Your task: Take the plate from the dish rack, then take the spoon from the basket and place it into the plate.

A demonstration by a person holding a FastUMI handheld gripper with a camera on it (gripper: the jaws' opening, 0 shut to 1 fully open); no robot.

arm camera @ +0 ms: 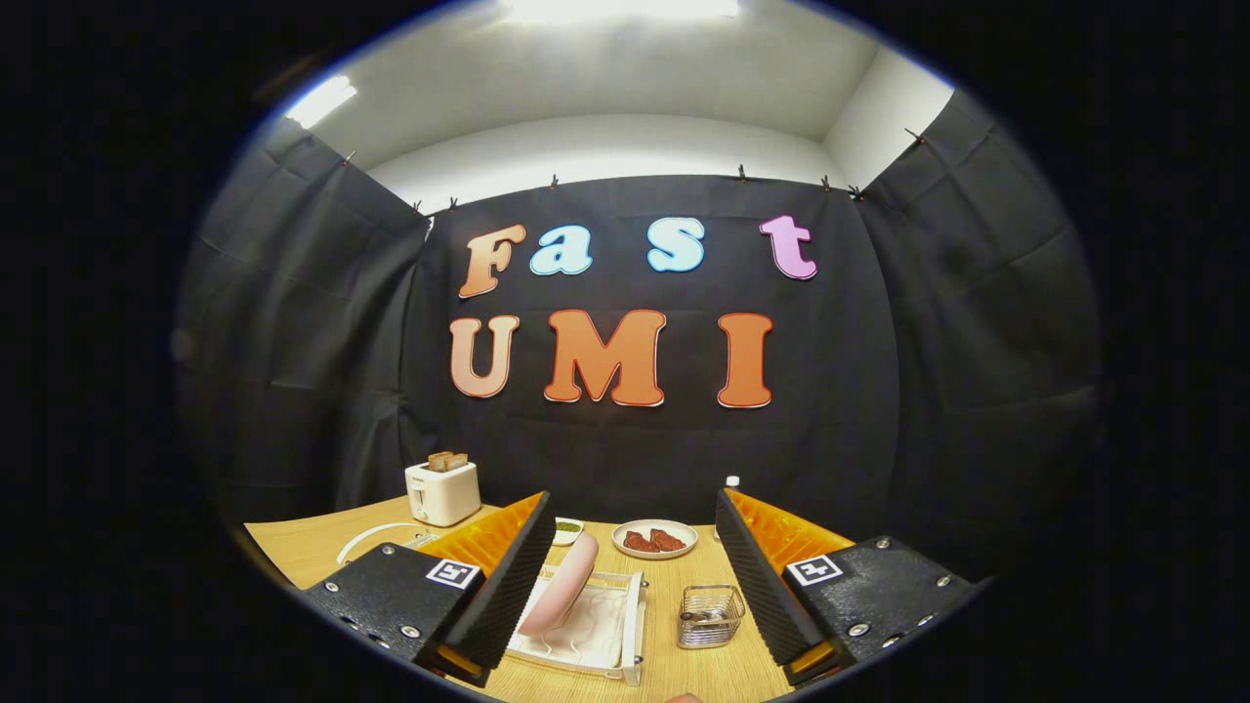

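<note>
Standing on edge in the white dish rack [625,625], the pink plate [559,586] leans just beside the tip of our left finger, with nothing gripping it. We see the rack lying on the wooden table [684,674], between our two fingers and closer to the left one. To its right sits a small wire basket [710,615], apart from the rack, with what looks like the spoon [705,616] lying inside; we cannot make out its shape clearly. Our gripper [630,547] hangs above the table with its fingers spread wide and holding nothing. Beyond the fingers we find a white dish with two dark red pieces of food [654,538], and a small bowl of something green [568,528]. Farther left stands a white toaster [442,492] with bread in its slots.
</note>
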